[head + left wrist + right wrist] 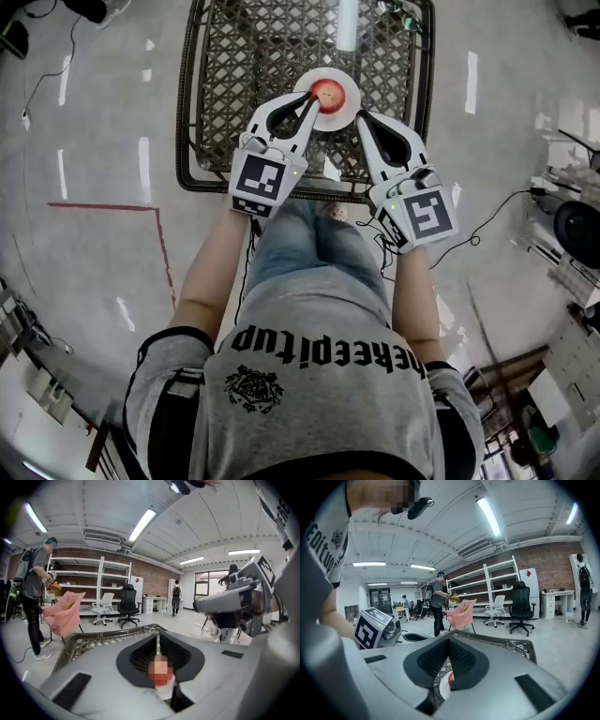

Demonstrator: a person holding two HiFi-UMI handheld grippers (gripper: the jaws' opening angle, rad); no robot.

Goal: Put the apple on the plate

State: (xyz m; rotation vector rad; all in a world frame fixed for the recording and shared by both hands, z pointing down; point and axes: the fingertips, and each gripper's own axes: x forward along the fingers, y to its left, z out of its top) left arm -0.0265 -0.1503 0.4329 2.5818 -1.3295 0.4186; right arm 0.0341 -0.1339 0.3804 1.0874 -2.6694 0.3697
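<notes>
A red apple (327, 92) rests on a small white plate (352, 101) near the front of a metal lattice table (239, 56). My left gripper (314, 97) is held above the plate's left edge, its jaws together with nothing between them. In the left gripper view, the apple (161, 672) and plate (165, 692) show below through the gap behind the closed tips. My right gripper (359, 115) hangs just right of the plate, also shut and empty. The right gripper view catches a sliver of the apple (451, 678) and the plate (442, 689) beneath its jaws.
A white tube (347, 23) lies at the table's far side. Red tape (103, 206) marks the floor at left, and cables (497, 211) trail at right. Beyond the table are a person (33, 597), a pink cloth (63, 611), office chairs (128, 604) and shelves.
</notes>
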